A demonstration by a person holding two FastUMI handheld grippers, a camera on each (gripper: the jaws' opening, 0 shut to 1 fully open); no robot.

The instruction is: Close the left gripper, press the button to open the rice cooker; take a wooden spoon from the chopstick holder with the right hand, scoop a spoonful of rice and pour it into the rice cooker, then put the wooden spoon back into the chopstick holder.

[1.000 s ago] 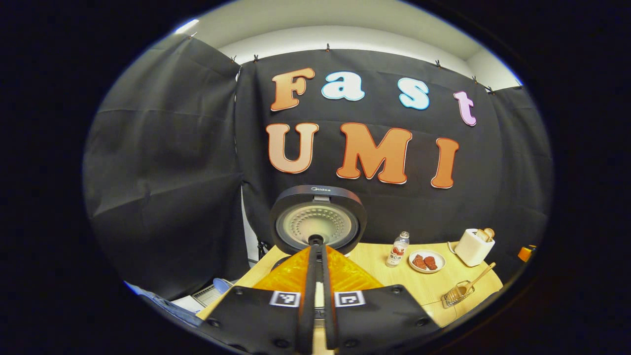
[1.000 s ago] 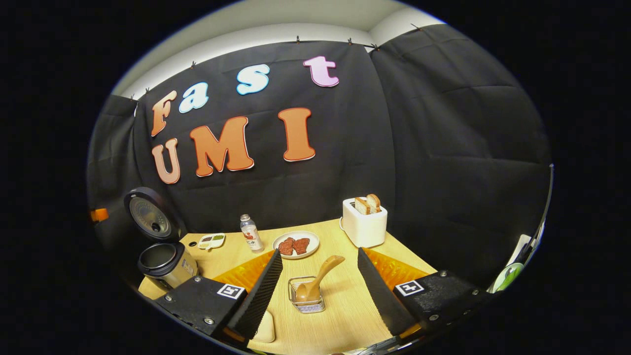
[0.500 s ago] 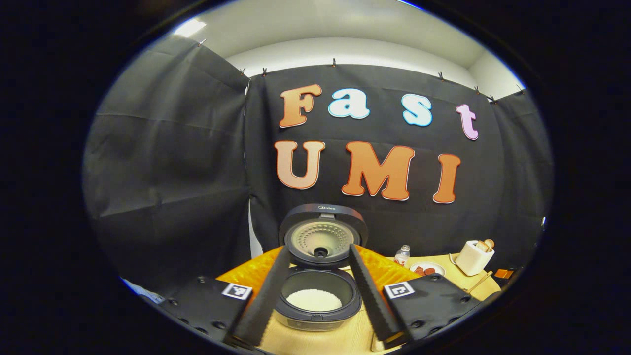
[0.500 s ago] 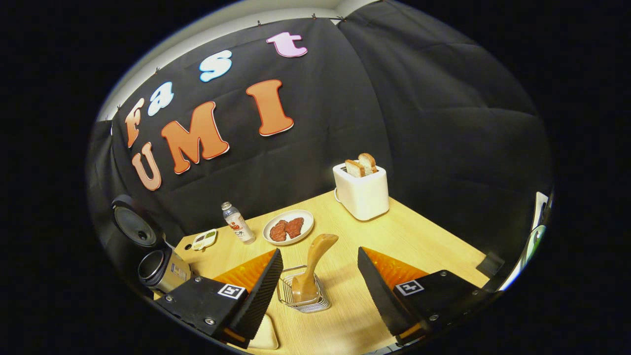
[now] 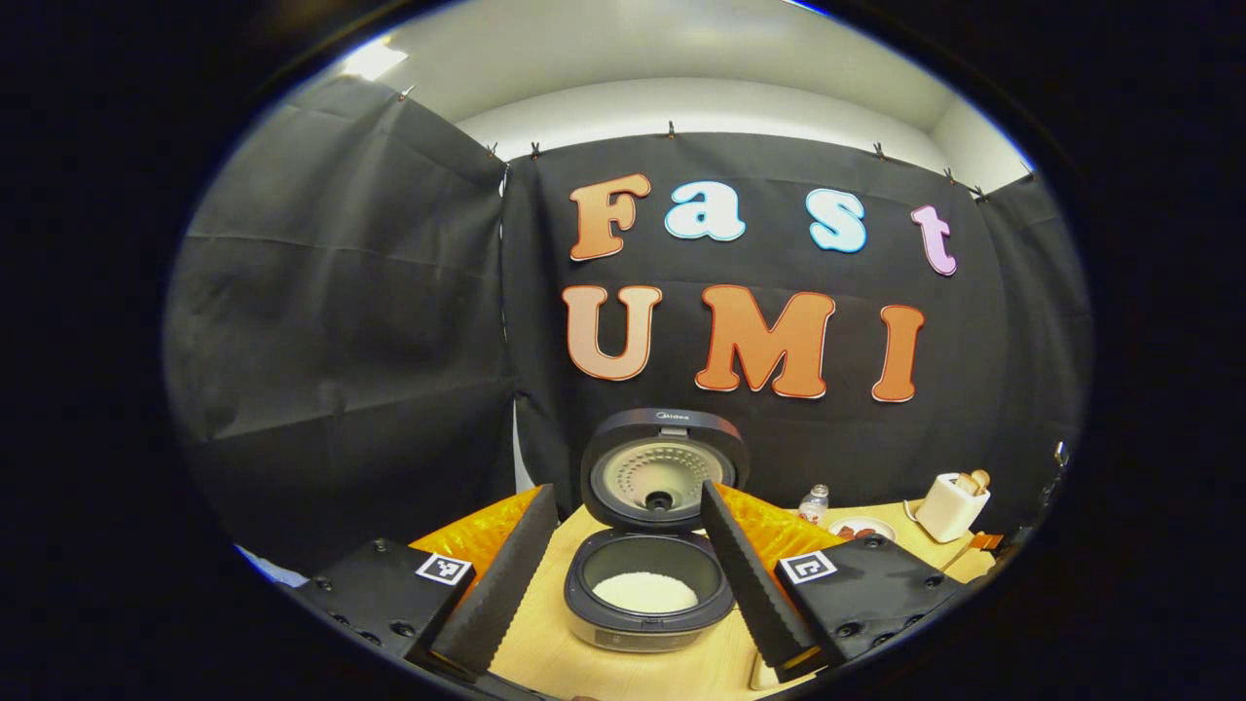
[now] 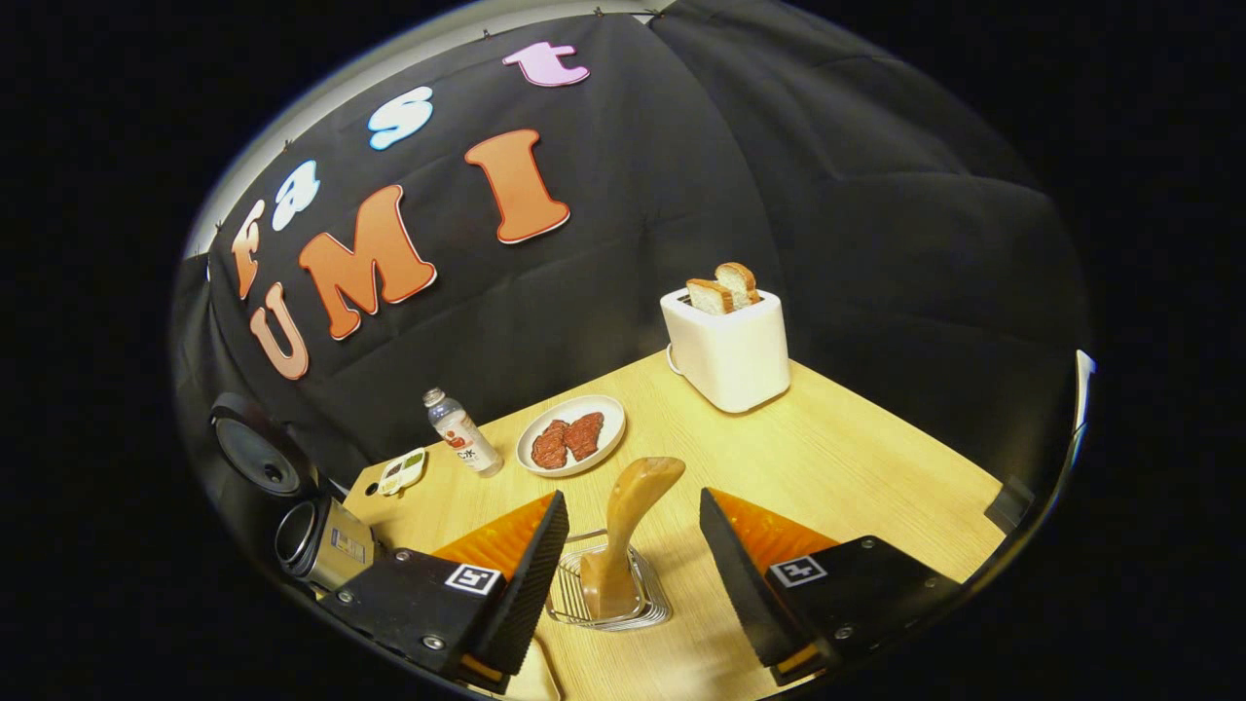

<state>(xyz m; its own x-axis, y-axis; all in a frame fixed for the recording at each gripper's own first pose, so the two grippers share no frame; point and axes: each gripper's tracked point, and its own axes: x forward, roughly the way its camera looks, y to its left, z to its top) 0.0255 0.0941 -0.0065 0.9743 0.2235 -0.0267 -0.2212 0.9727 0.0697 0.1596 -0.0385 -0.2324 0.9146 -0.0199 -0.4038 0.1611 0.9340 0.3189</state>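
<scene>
Inspecting the scene, you have the rice cooker (image 5: 649, 584) open, lid upright at the far side and rice in the pot, so the button step looks done. Your left gripper (image 5: 623, 574) hangs near it, fingers apart and empty. Your right gripper (image 6: 628, 560) has its fingers spread either side of the wooden spoon (image 6: 628, 526), not touching it. The spoon stands handle-up in the wire chopstick holder (image 6: 642, 611) near you, leaving the handle free to grasp.
</scene>
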